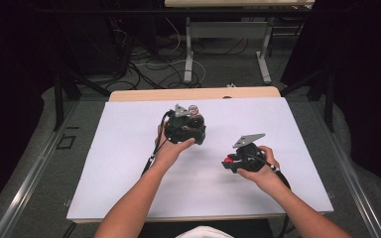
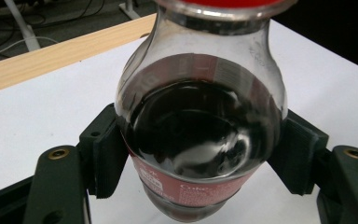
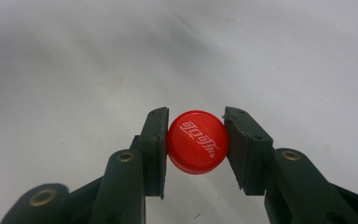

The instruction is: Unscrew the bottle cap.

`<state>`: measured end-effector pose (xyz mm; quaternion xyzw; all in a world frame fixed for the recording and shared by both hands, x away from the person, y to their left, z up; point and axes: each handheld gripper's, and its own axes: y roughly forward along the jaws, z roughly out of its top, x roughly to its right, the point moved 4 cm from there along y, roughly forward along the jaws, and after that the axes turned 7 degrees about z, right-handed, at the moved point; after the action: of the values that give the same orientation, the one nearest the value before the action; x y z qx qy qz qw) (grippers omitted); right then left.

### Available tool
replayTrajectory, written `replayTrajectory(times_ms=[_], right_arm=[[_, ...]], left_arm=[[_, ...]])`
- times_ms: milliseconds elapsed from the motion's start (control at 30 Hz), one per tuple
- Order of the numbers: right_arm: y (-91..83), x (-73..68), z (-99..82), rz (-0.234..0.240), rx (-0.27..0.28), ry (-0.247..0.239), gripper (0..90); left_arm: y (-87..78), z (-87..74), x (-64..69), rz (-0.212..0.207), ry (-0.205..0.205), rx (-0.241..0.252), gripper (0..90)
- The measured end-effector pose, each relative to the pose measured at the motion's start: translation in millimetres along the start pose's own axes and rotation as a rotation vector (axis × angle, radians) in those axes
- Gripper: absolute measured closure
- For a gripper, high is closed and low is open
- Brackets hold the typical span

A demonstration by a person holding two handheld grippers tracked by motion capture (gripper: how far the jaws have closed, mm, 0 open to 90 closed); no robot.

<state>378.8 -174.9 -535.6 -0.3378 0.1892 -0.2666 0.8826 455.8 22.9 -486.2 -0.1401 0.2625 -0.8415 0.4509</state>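
Black jaws of the left gripper (image 2: 200, 154) sat nearest the lens in the left gripper view, ribbed pads (image 2: 107, 154) clamped on both sides of a cola bottle (image 2: 200, 135). That view gave detail the high view lacked: clear glass-like body, dark liquid inside, red label low on the body with white lettering, a red ring at the neck at the top edge of frame. Behind the bottle ran the white tabletop (image 2: 37, 126) and a strip of bare wood along its far edge.

Right gripper view had its own two jaws pinched on a red bottle cap (image 3: 197, 142), white script on top, pads touching it left and right, white surface behind it. Whether the cap rested on the tabletop or hung above it, could not tell.

High view showed the layout: left gripper (image 1: 192, 110) held by the left hand (image 1: 171, 146) near the middle of the tabletop (image 1: 129, 168), closer to the far edge, jaws pointing away from the person, bottle barely visible past the gripper body. Right gripper (image 1: 226, 163) sat toward the right edge, nearer the person, held by the right hand (image 1: 262, 166), jaws pointing left, the cap a red spot at its tip. Grippers well apart. Both forearms came in from the near edge, left forearm angled up and right, right forearm angled up and left.
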Motion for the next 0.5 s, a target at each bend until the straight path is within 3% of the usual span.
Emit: replayTrajectory(times_ms=[133,200,233,300,500], right_arm=[[2.2,2.8,-2.3,0.008,-0.006,0.019,60.9],[5.2,3.2,-1.3,0.011,0.026,0.029,60.9],[5.7,4.0,-1.1,0.009,0.031,0.026,60.9],[6.2,3.5,-1.2,0.011,0.018,0.036,60.9],[13.3,6.5,-3.1,0.004,0.026,0.041,60.8]], left_arm=[[14.1,-0.3,-1.2,0.011,-0.012,0.003,29.7],[20.9,-1.6,-1.0,0.019,-0.017,-0.009,29.8],[23.6,-2.6,-2.1,0.021,-0.001,-0.02,29.7],[30.3,-4.4,-1.7,0.026,-0.014,-0.006,29.7],[44.4,-12.5,-3.8,0.047,-0.01,-0.033,29.7]])
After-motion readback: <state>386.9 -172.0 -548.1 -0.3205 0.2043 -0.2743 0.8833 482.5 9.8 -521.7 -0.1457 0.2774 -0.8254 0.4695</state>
